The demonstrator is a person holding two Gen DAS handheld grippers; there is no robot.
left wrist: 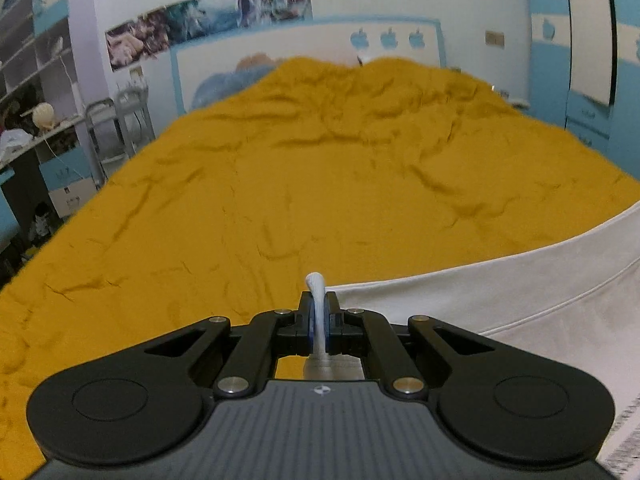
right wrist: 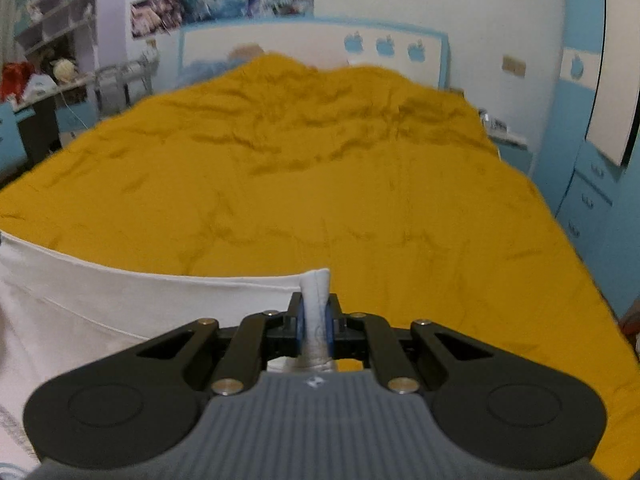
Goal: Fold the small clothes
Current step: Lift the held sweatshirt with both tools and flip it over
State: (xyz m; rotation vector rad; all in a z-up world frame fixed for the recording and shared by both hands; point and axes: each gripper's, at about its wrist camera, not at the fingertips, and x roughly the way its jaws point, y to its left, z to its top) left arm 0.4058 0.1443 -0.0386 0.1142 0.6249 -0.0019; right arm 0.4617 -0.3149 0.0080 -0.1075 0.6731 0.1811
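A white garment (left wrist: 500,300) stretches between my two grippers above the mustard-yellow bed cover (left wrist: 300,184). My left gripper (left wrist: 319,312) is shut on one pinched corner of it, and the cloth runs off to the right of that view. My right gripper (right wrist: 316,316) is shut on the other corner of the white garment (right wrist: 120,300), and the cloth runs off to the left. The garment's edge hangs taut and slightly curved between the two. Its lower part is hidden under the gripper bodies.
The wrinkled bed cover (right wrist: 320,184) fills the middle of both views. A white and blue headboard (left wrist: 312,44) stands at the far end. Shelves and a desk (left wrist: 36,120) are on the left, blue drawers (right wrist: 588,200) on the right.
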